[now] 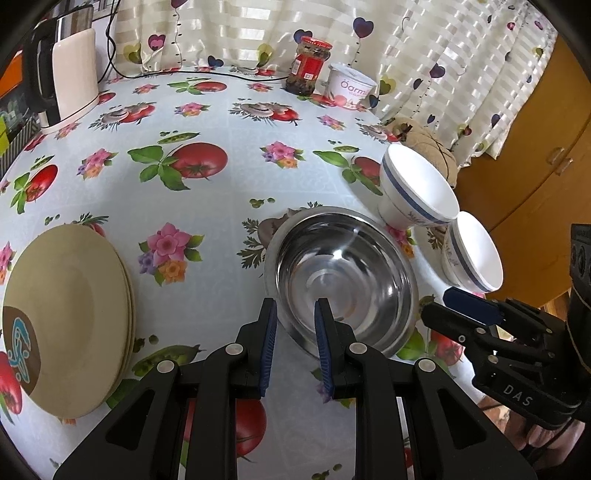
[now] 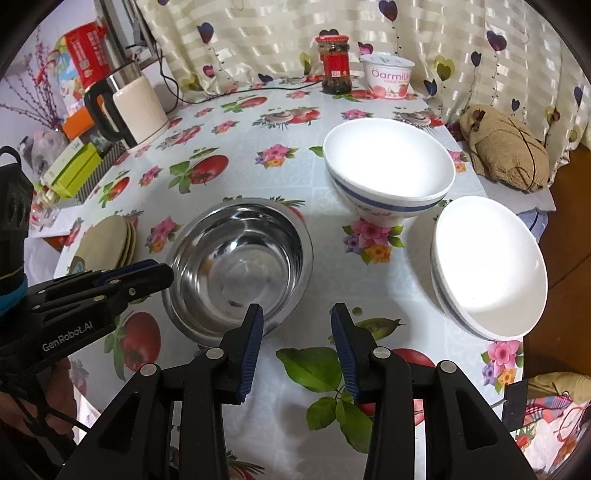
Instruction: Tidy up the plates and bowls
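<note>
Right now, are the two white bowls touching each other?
Apart. The right wrist view shows tablecloth between the far white bowl and the near white bowl.

The tablecloth (image 1: 229,122) is pale blue-white with a print of red tomatoes, green leaves, pink and orange flowers and mushrooms. The steel bowl (image 1: 341,275) is shiny silver. The two ceramic bowls (image 2: 388,166) (image 2: 487,266) are white with a blue band under the rim. The plates (image 1: 66,314) are beige; the top one has a brown patch with a turquoise sign. The curtain (image 2: 280,33) is cream-striped with purple hearts. The jar (image 2: 334,62) has a red lid and label. The gripper pads (image 2: 251,354) are blue on black
</note>
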`<state>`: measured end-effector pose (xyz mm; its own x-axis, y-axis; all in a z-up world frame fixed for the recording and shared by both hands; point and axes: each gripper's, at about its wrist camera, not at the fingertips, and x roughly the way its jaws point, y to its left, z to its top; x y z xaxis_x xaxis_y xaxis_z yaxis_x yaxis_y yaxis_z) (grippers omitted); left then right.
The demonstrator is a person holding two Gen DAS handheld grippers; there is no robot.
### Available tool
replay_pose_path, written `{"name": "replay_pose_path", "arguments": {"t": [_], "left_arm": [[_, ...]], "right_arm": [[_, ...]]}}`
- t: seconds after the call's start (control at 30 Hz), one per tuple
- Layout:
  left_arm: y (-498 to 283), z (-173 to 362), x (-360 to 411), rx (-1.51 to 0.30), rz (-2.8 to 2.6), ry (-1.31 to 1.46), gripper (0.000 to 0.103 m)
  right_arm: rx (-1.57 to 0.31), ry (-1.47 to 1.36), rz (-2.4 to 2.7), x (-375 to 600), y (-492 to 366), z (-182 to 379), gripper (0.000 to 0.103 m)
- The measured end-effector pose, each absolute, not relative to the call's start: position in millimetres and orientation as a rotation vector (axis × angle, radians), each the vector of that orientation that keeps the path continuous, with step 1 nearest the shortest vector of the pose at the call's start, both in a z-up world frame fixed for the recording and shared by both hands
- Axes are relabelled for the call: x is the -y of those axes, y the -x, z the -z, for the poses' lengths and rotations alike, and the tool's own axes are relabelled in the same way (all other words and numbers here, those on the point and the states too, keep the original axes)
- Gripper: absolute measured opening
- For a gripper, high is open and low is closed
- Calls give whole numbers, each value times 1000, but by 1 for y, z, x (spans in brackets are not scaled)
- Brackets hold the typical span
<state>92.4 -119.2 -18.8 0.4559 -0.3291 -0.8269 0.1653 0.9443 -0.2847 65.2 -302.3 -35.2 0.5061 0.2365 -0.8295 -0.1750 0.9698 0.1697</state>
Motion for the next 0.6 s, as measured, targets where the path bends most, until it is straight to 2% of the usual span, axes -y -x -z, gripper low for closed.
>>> {"name": "replay_pose_path", "arguments": {"t": [0.6], "left_arm": [[-92, 6, 119, -1021, 306, 183, 21]], "right_arm": [[-978, -68, -272, 303, -66, 22, 38]]}}
